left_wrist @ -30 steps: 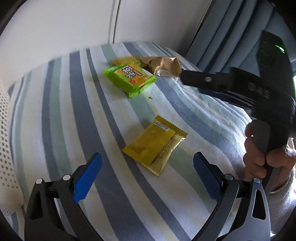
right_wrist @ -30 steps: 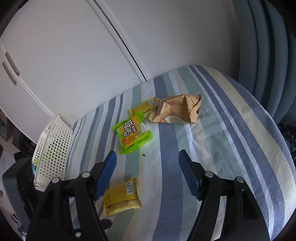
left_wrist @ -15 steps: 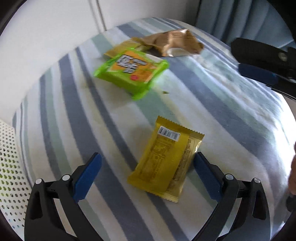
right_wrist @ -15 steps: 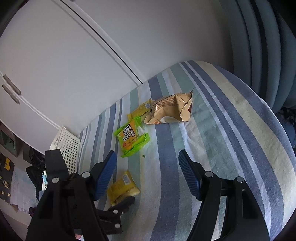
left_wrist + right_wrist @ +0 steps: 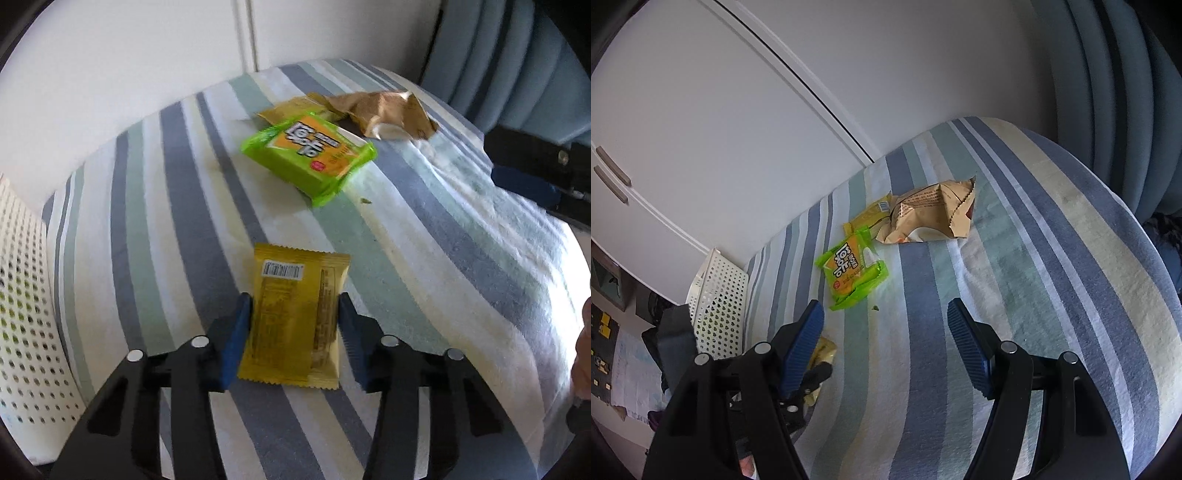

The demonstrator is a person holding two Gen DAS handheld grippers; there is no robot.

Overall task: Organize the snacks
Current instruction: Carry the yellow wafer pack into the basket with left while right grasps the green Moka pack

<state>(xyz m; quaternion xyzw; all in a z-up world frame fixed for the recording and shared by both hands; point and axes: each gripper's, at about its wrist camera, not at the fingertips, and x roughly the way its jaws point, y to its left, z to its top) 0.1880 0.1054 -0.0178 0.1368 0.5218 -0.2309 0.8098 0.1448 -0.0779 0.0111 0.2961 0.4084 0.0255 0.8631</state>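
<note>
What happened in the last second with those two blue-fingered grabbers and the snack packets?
The left gripper moved in on the yellow packet and closed its fingers against the packet's sides; a second ago they stood wide apart. The right gripper stayed open and empty. The green packet, brown bag and white basket did not move.

A second yellow packet point(image 5: 286, 110) is mostly covered by the green pack point(image 5: 308, 155) and the brown wrapper point(image 5: 384, 110). The basket point(image 5: 26, 295) is cut off at the left edge. In the right wrist view, the near yellow packet point(image 5: 823, 352) is largely hidden behind the gripper's left finger point(image 5: 803, 347). Small print on the packets cannot be read.
</note>
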